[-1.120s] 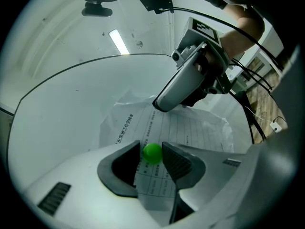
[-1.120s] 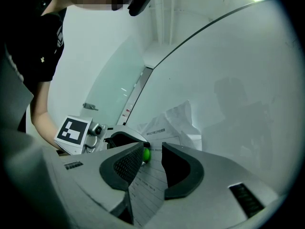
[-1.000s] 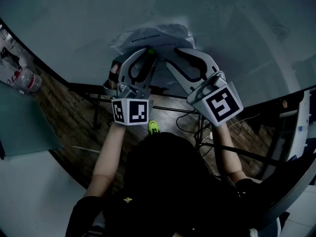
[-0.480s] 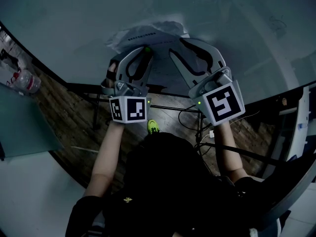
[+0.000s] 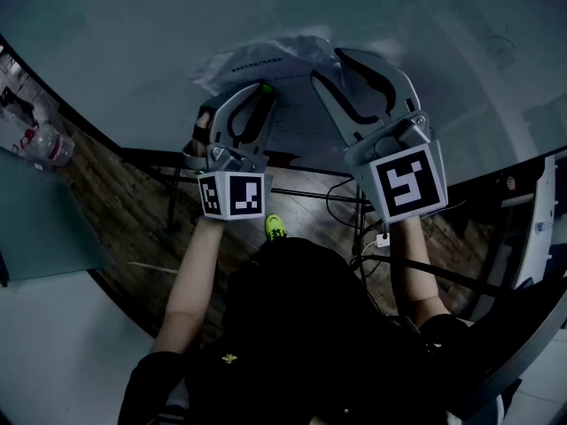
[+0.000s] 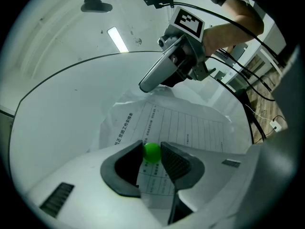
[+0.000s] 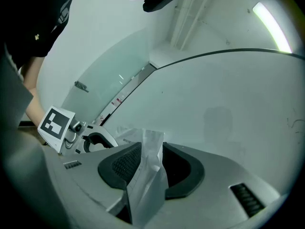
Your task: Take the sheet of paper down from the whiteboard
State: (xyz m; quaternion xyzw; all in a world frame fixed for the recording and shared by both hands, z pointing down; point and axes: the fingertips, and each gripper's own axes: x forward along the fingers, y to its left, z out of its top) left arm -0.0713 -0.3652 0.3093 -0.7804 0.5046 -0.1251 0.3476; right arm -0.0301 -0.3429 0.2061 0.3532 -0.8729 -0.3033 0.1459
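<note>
A printed sheet of paper (image 5: 266, 60) lies crumpled against the whiteboard (image 5: 124, 34). A small green ball magnet (image 6: 152, 152) sits on the paper (image 6: 186, 128), and my left gripper (image 6: 152, 150) is shut on that magnet, also seen in the head view (image 5: 265, 88). My right gripper (image 7: 152, 151) is at the sheet's right edge, higher on the board (image 5: 326, 65). Its jaws are opening, with a creased fold of the paper (image 7: 150, 175) standing between them; the pads do not squeeze it.
The whiteboard's dark lower frame (image 5: 151, 158) runs below the grippers. Stand legs and cables (image 5: 354, 211) cross the brick-patterned floor. A plastic bottle (image 5: 49, 144) lies at the far left. A lime-green shoe (image 5: 276, 227) shows by the person's body.
My right gripper has risen up the board along the paper's right edge and rolled a little, its jaws now wider apart. The left gripper has stayed on the green magnet.
</note>
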